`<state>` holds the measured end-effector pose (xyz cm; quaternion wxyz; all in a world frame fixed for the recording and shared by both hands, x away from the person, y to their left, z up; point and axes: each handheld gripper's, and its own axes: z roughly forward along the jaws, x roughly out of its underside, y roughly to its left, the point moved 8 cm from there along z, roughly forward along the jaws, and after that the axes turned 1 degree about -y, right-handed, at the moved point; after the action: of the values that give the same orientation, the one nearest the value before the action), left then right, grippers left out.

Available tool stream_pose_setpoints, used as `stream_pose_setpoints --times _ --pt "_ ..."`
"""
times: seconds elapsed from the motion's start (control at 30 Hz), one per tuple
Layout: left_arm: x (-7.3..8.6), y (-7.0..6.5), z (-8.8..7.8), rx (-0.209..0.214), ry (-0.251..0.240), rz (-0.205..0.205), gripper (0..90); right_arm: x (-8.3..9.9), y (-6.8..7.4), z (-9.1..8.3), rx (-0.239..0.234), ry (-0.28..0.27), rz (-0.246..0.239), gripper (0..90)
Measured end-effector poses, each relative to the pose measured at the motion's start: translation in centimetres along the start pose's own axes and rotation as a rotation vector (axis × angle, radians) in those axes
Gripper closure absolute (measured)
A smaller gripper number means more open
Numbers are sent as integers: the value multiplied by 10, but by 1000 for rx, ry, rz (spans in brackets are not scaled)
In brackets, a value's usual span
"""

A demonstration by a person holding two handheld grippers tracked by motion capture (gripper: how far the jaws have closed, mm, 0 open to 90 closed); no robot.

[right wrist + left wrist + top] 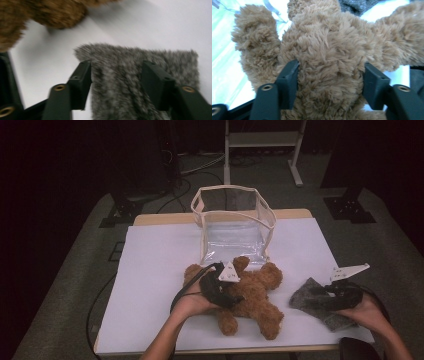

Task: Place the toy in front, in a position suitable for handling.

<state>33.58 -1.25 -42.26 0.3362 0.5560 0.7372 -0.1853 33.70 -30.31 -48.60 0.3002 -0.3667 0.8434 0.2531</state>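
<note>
- The surface [155, 270] is white and carries everything here.
- A clear bag [235, 222] with cream edging stands upright and open-topped at the far middle of the surface.
- A brown teddy [255, 292] lies flat just in front of the bag, its upper end touching or nearly touching the bag's base, its legs pointing to the near edge.
- A grey fur cloth [307, 297] lies flat near the right edge, apart from the teddy.
- The left tongs [220, 290], held in the left hand [192, 304], lie over the teddy; in the left gripper view the two jaws sit against either side of its furry body [329, 62], part-way spread and pressing into the plush.
- The right tongs [332, 295], held in the right hand [367, 312], rest on the cloth; in the right gripper view the jaws stand apart over the grey fur [120, 85], with cloth between them and no clear squeeze on it.
</note>
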Motion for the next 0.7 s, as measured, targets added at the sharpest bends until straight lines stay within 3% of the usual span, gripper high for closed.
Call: stream_pose_setpoints --times 0.17,0.27,0.47,0.7 --pt "-4 1 -17 32 -68 -22 337 9 -7 10 24 30 14 502" --pt "-1 5 -28 14 -68 -12 314 10 -7 11 46 38 -8 536" --pt "22 16 -47 -12 -37 -17 259 12 -6 15 94 59 -49 617" --pt "51 13 -58 -6 -36 -17 222 11 -5 15 108 72 -72 760"
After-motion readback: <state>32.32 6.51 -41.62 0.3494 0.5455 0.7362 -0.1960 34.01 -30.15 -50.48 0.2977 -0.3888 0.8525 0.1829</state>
